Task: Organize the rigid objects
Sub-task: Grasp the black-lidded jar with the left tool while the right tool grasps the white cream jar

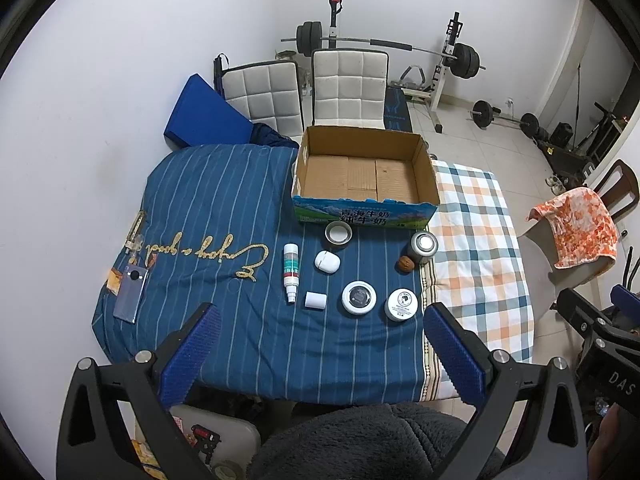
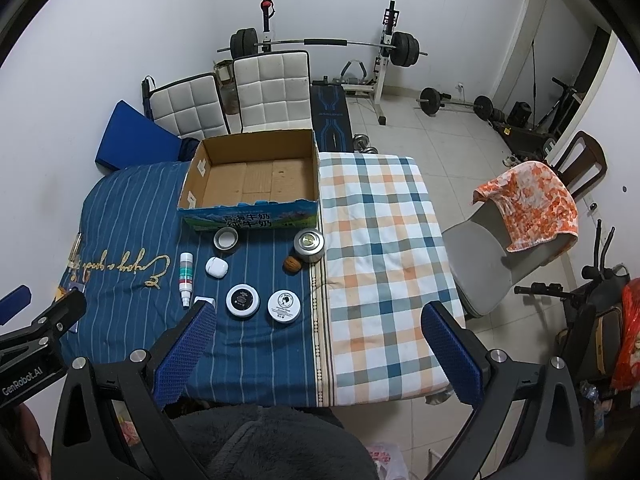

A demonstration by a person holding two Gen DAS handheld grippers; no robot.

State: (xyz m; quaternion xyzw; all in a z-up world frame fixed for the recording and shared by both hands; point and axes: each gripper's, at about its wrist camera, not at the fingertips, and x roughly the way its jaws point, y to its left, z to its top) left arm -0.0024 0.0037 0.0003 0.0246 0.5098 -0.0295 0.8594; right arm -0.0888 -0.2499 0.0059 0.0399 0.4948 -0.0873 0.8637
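Both tools are held high above the table, and nothing is gripped: the left gripper (image 1: 322, 320) is seen spread wide, its blue pads well apart and empty, and the right gripper (image 2: 320, 320) is held just as wide and bare. The open cardboard box (image 1: 362, 136) is set at the far side of the blue striped cloth (image 1: 224, 208), its printed wall turned toward the camera. In front of it the items are laid out. The spray bottle (image 1: 291, 272) is found lying flat, its long axis running toward and away from the box, nozzle pointed to the near edge. Beside it the white earbud case (image 1: 327, 261), the small white block (image 1: 315, 300), two round white jars (image 1: 359, 297), the open tin (image 1: 338, 233), the metal can (image 1: 424, 246) and the walnut (image 1: 406, 265) are spread.
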